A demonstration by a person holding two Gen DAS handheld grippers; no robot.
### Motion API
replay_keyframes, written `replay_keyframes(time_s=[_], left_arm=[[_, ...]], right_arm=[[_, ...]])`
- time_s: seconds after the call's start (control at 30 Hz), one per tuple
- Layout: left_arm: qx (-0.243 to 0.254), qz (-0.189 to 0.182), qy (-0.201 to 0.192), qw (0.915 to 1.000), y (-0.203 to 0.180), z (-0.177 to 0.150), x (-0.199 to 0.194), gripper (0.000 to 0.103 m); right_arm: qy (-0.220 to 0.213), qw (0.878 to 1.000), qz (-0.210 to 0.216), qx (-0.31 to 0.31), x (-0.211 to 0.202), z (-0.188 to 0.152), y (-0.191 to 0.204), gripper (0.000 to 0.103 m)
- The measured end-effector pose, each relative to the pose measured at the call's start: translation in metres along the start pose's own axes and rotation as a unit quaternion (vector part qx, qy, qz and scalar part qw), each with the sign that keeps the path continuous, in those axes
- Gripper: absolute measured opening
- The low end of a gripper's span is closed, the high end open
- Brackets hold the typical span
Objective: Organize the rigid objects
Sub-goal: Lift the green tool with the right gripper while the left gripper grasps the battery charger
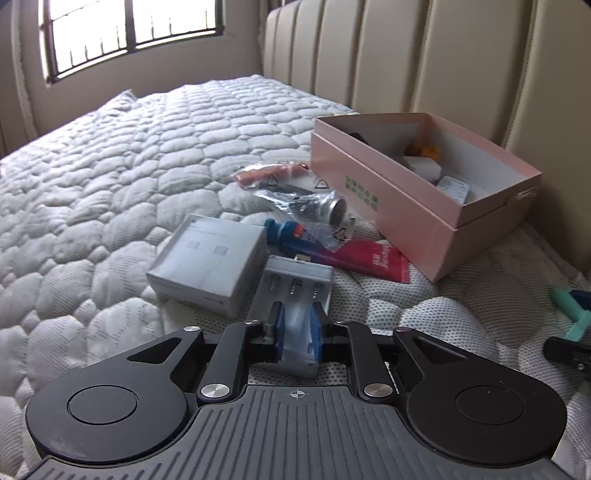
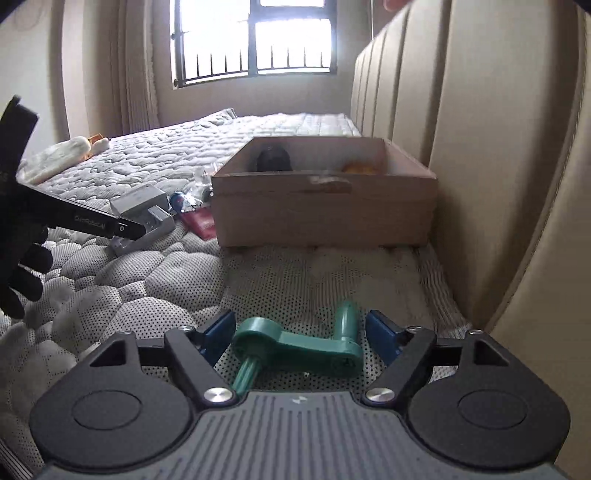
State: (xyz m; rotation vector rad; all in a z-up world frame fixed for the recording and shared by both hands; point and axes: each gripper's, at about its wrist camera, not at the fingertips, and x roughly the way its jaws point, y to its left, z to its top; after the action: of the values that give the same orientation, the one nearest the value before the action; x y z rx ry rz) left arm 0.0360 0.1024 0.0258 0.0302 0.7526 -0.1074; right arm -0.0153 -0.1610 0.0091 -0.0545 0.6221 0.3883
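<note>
The left hand-held gripper (image 1: pixel 294 325) pointed down toward the mattress (image 1: pixel 110 177), its blue pads pinched on the near end of a white battery charger (image 1: pixel 295 291) that lay flat beside a grey box (image 1: pixel 207 262). The right hand-held gripper (image 2: pixel 300 334) sat low over the bed with its jaws spread wide, a green plastic crank handle (image 2: pixel 295 345) lying between the pads and touching neither. A gloved hand (image 2: pixel 22 266) showed at the left edge of the right wrist view.

The pink box (image 1: pixel 413 218) stood open against the padded headboard (image 1: pixel 424 51), a few small items already inside. Just beside its near wall lay a red tube (image 1: pixel 362 258), a blue-capped tube (image 1: pixel 288 234) and a crinkled clear bag holding a metal part (image 1: pixel 314 208). Between the crank handle and the box the mattress lay bare, and toward the window (image 1: pixel 122 29) it stretched wide and open.
</note>
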Motion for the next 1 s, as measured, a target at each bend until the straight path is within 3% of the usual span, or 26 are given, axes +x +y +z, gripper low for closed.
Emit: replay_keyframes(time_s=[0.43,0.47,0.53,0.57,0.63,0.8,1.0], left_arm=[[-0.031,-0.114,0.012,0.9929,0.013,-0.01,-0.013,0.011],[-0.031,-0.131,0.014,0.9908,0.01,-0.011,-0.016,0.013],[-0.033,-0.161,0.024,0.9861,0.003,-0.014,-0.021,0.029],[-0.023,-0.161,0.02,0.9865,-0.003,-0.015,-0.025,0.034],[0.003,-0.142,0.003,0.9899,-0.015,-0.016,-0.033,0.034],[0.099,-0.055,-0.033,0.993,-0.038,-0.014,-0.039,0.034],[0.124,-0.059,0.006,0.9905,-0.039,-0.007,-0.02,0.035]], right_arm=[[0.005,1.0,0.002,-0.001,0.004,-0.004,0.004,0.082],[0.005,1.0,0.001,-0.001,0.004,-0.004,0.004,0.082],[0.006,1.0,0.0,-0.003,0.004,-0.004,0.005,0.082],[0.006,1.0,0.0,-0.003,0.005,-0.004,0.005,0.082],[0.006,1.0,0.0,-0.004,0.004,-0.004,0.005,0.082],[0.005,1.0,0.0,-0.003,0.005,-0.005,0.005,0.082],[0.003,1.0,0.002,0.0,0.004,-0.006,0.004,0.082]])
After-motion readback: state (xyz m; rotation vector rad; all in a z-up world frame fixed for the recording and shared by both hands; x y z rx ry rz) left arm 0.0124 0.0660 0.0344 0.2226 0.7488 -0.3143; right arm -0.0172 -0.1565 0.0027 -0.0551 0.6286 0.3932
